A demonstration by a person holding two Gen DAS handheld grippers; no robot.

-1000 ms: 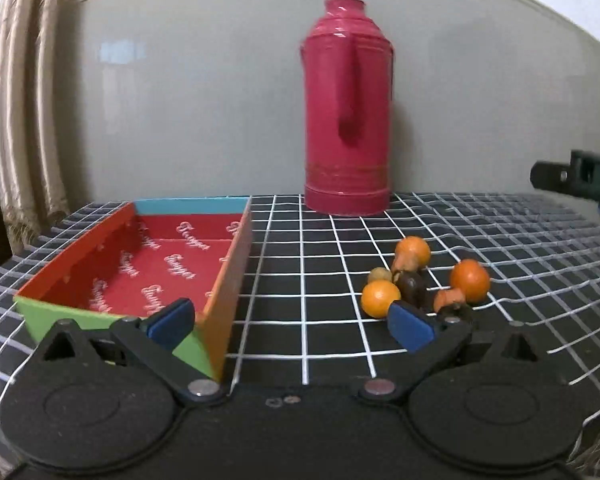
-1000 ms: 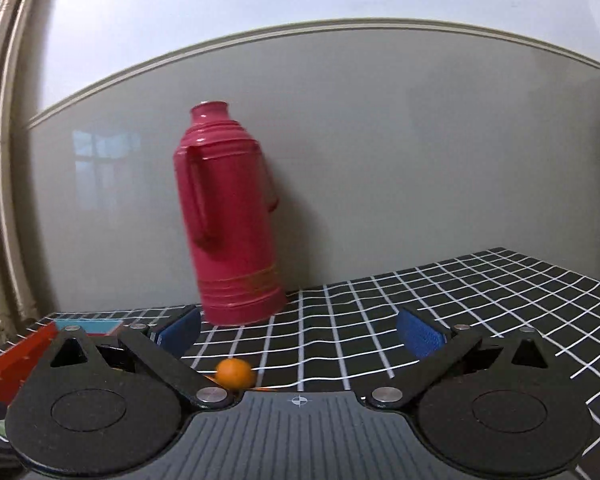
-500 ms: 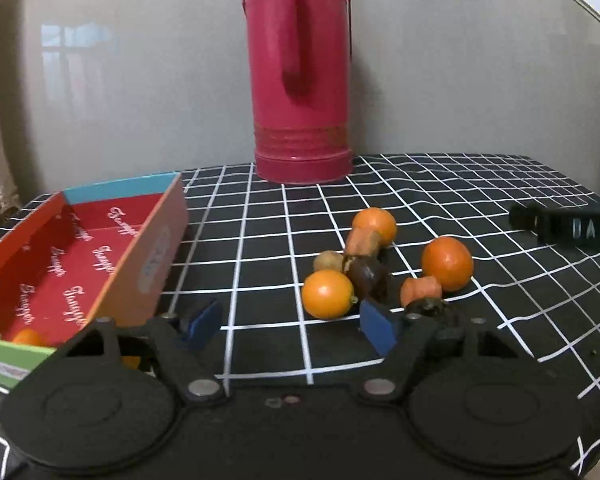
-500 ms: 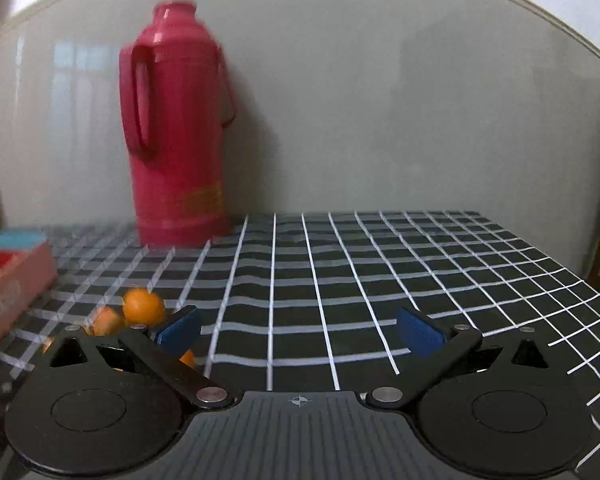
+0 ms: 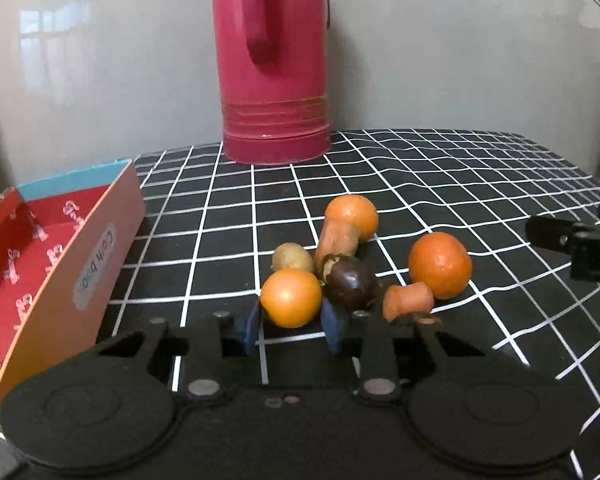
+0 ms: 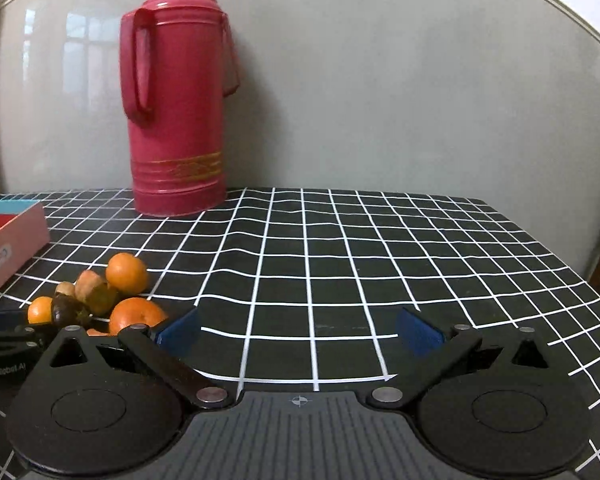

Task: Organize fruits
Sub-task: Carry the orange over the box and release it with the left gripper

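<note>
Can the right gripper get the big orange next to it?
Probably yes: the right gripper is open, and the big orange sits just beside its left finger, with nothing between them.

Soft, even indoor light fills both views, fairly bright. A window's reflection shows as pale glare on the glossy wall (image 6: 76, 52) at upper left. The red thermos (image 6: 176, 96) casts a faint shadow rightward. Fisheye distortion bends the grid tablecloth (image 6: 340, 264) and wall trim; corners vignette dark.
</note>
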